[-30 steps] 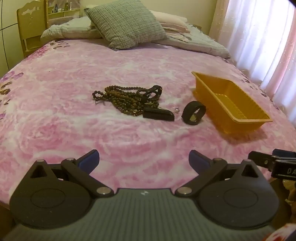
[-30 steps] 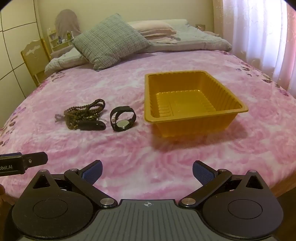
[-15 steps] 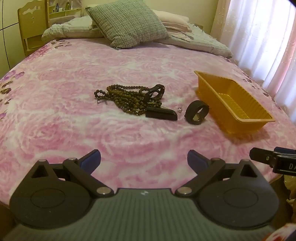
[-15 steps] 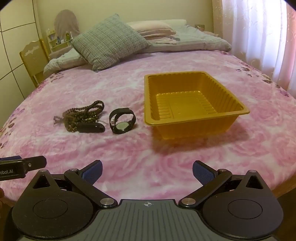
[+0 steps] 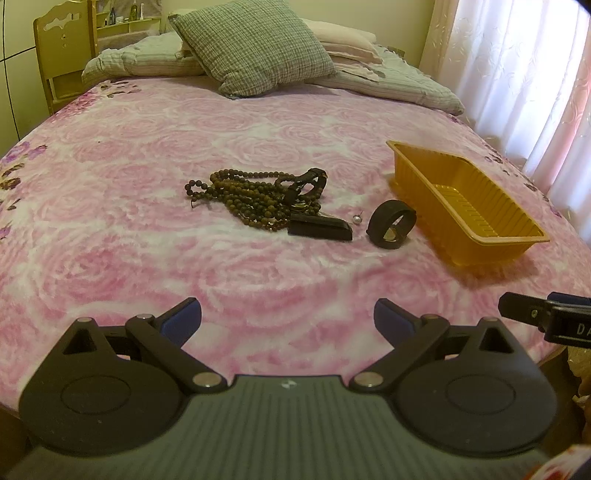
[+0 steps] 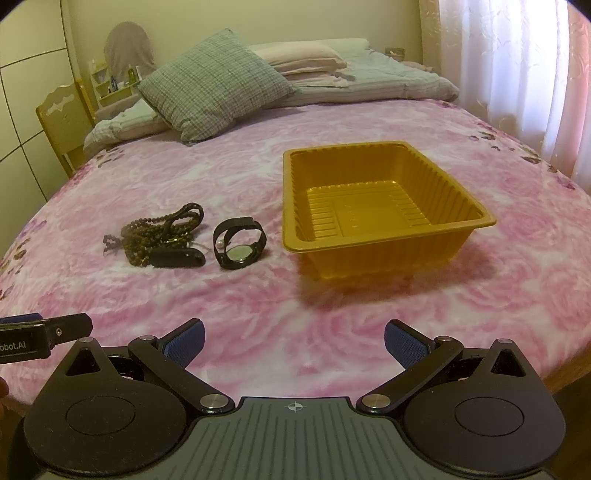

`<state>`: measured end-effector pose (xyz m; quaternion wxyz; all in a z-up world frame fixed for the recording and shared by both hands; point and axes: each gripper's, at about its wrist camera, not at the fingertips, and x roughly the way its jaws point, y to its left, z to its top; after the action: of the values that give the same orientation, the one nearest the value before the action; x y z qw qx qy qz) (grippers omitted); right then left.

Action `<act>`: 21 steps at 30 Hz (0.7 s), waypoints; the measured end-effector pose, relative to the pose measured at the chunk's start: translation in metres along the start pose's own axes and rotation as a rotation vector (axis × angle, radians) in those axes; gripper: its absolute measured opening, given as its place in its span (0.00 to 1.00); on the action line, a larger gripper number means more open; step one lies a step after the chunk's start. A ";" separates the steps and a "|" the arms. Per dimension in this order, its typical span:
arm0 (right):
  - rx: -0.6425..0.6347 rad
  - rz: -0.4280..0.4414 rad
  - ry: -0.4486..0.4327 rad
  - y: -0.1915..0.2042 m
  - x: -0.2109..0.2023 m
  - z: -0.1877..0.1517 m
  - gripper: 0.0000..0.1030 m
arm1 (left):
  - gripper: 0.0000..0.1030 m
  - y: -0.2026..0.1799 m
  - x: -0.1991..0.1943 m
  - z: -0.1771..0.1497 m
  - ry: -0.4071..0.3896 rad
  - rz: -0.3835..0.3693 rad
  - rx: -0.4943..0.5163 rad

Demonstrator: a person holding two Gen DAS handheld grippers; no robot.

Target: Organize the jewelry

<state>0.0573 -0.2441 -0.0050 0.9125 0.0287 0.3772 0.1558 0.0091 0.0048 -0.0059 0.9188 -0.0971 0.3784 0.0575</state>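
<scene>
Both empty, spread wide: left gripper (image 5: 287,317), right gripper (image 6: 293,338), low over bed (image 5: 110,240). Bead necklace (image 5: 243,195) and watch (image 5: 391,223) ahead of left; nearer that side. Empty yellow tray (image 6: 373,240) ahead of right.

A bed (image 6: 332,314) covered in a pink rose-patterned blanket fills the room. At its head edge a checked cushion (image 6: 214,83) leans on stacked pillows (image 6: 303,59). White sheer curtains (image 6: 517,59) let daylight in past the right edge. A yellow wooden chair (image 6: 64,118) stands by the far left corner against cream walls (image 6: 258,18).
</scene>
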 end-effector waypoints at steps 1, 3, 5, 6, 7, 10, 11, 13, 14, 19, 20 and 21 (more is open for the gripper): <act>0.001 -0.001 0.000 0.000 0.000 0.000 1.00 | 0.96 0.000 0.000 0.000 0.001 0.001 -0.002; 0.002 0.000 0.001 0.000 0.000 0.000 1.00 | 0.96 0.000 0.000 0.000 0.001 0.000 -0.003; 0.002 -0.001 0.003 0.000 0.000 0.000 1.00 | 0.96 0.001 0.000 0.000 0.001 0.001 -0.003; 0.003 0.000 0.003 0.000 0.001 0.000 1.00 | 0.96 0.000 0.000 0.000 0.000 0.001 -0.003; 0.005 0.001 0.003 0.000 0.001 0.000 1.00 | 0.96 0.001 0.000 0.001 0.000 0.001 -0.003; 0.002 0.000 0.002 0.000 0.001 0.000 1.00 | 0.96 0.000 0.000 0.001 0.001 0.002 -0.004; 0.004 0.000 0.003 0.000 0.001 0.000 1.00 | 0.96 0.001 0.000 0.001 0.001 0.001 -0.003; 0.002 0.000 0.003 0.001 0.000 0.000 1.00 | 0.96 0.000 0.000 0.001 0.001 0.002 -0.003; 0.002 0.000 0.003 0.000 0.001 0.000 1.00 | 0.96 0.000 0.000 0.001 0.000 0.002 -0.003; -0.002 0.001 0.004 0.001 0.001 0.001 1.00 | 0.96 0.001 0.000 0.002 0.000 0.003 0.000; -0.003 0.001 0.004 0.002 0.001 0.002 1.00 | 0.96 0.002 -0.001 0.002 -0.001 0.002 -0.001; -0.004 0.002 0.003 0.002 0.001 0.002 1.00 | 0.96 0.002 -0.001 0.002 -0.001 0.001 -0.001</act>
<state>0.0588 -0.2417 -0.0037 0.9118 0.0269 0.3784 0.1574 0.0097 0.0068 -0.0042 0.9188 -0.0974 0.3781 0.0582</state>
